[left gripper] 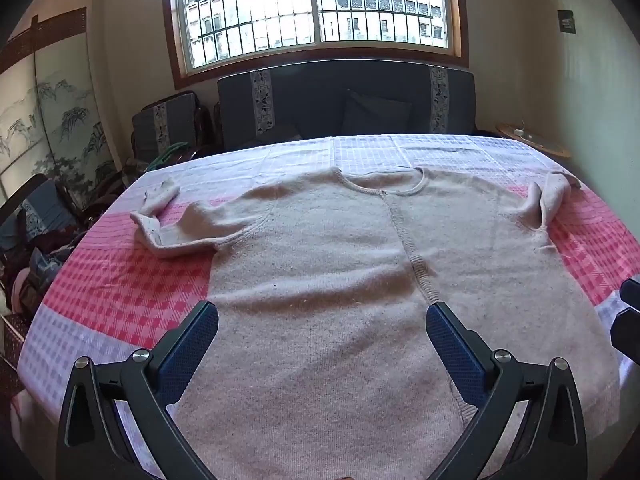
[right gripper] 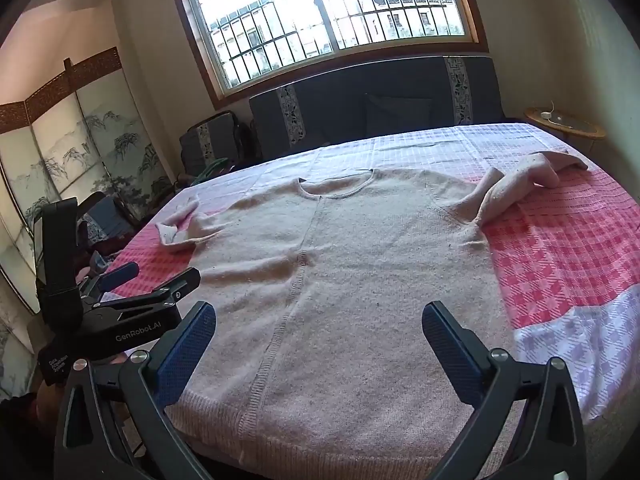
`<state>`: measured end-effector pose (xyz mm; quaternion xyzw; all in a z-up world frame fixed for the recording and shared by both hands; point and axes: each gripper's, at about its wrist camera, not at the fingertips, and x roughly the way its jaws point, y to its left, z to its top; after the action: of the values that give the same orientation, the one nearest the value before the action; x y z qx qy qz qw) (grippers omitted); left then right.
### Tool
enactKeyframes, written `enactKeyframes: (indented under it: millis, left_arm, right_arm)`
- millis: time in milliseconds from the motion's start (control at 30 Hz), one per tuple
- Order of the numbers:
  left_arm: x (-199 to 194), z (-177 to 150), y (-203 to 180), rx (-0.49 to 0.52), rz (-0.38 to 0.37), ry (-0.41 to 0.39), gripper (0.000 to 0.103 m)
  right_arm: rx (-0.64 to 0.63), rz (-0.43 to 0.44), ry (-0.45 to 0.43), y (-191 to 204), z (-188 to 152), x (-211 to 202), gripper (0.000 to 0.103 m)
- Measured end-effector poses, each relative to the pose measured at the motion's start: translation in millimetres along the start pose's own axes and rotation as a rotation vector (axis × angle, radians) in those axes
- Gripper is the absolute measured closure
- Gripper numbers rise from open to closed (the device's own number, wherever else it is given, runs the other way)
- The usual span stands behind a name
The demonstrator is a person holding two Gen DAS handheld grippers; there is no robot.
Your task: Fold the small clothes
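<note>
A barred window (left gripper: pixel 316 4) and dark sofa (left gripper: pixel 344 100) back a bench under a pink and white checked cloth (left gripper: pixel 120 276). The sweater (left gripper: pixel 320 280) lies flat on it, collar toward the window, hem toward the cameras, long axis running away from them, sleeves out to each side. Only the right wrist view shows the left claw (right gripper: pixel 160 274) from outside, spread above the sweater's left edge. The right claw (right gripper: pixel 318 320) is spread too, nothing between its fingers, above the hem.
</note>
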<state>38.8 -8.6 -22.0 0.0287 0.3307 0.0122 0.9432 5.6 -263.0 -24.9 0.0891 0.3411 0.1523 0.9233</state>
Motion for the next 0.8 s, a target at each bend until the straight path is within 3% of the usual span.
enactKeyframes:
  millis: [300, 800]
  left_arm:
    - [19, 0, -9, -0.032, -0.002, 0.036, 0.000]
    - [11, -12, 3, -0.089, -0.004, -0.006, 0.000]
  right_arm:
    - [0.032, 0.001, 0.028, -10, -1, 15, 0.000]
    - [0.058, 0.006, 0.036, -6, -18, 18, 0.000]
